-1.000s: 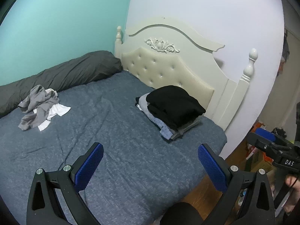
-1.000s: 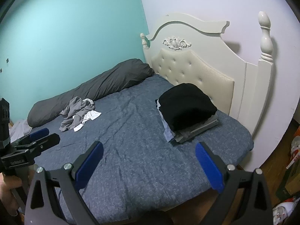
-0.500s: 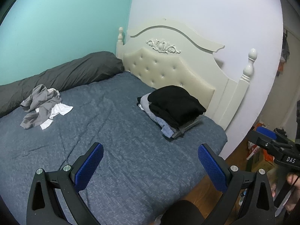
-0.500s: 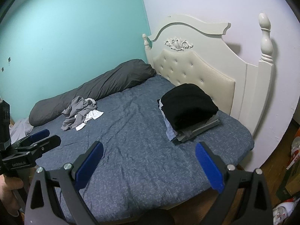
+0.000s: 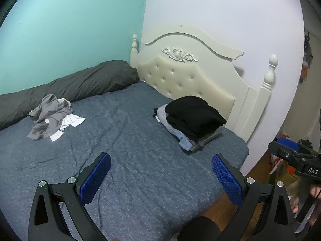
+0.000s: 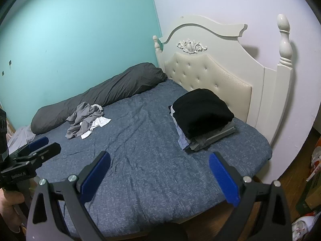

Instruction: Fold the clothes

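clothes lie crumpled on bed; both grippers' fingers spread, empty

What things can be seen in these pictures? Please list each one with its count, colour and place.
bed: one, blue-grey cover, fills the middle of both views
headboard: one, cream, tufted, at the far end of the bed
long pillow: one, dark grey, along the teal wall
unfolded clothes: one loose heap, grey and white, on the bed beside the long pillow
folded stack: one, black on top, grey and light blue below, on the bed near the headboard
boxes on the floor: count unclear, at the right edge
left tongs: one, black with blue pads, open, empty, over the bed
right tongs: one, black with blue pads, open, empty, over the bed
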A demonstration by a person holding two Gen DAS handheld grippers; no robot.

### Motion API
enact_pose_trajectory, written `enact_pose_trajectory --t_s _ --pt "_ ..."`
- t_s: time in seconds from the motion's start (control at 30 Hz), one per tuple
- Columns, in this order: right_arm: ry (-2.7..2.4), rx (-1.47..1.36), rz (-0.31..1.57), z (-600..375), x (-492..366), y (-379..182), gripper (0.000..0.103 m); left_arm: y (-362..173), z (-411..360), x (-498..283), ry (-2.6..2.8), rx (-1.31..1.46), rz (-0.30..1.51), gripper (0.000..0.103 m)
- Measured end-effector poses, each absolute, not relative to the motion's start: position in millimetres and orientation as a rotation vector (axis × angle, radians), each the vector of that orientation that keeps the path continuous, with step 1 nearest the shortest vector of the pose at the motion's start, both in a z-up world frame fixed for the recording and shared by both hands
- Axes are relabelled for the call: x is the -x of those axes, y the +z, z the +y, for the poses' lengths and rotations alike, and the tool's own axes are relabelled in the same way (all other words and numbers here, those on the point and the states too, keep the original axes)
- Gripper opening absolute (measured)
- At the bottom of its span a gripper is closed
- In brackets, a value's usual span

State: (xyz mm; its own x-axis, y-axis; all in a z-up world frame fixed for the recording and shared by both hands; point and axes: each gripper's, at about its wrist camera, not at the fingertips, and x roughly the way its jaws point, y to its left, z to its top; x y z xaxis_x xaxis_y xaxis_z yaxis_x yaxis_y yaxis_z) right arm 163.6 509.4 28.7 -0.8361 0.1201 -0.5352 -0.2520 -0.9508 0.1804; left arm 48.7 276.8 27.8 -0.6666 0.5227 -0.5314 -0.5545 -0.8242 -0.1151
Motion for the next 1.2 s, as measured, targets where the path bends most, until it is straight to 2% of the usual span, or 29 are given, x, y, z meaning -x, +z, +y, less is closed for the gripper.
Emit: enact_pose_trajectory --t_s 1.2 --pt "2.791 0.830 0.349 504 -163 8 0.099 14 266 -50 2.485 0.727 0.111 0.103"
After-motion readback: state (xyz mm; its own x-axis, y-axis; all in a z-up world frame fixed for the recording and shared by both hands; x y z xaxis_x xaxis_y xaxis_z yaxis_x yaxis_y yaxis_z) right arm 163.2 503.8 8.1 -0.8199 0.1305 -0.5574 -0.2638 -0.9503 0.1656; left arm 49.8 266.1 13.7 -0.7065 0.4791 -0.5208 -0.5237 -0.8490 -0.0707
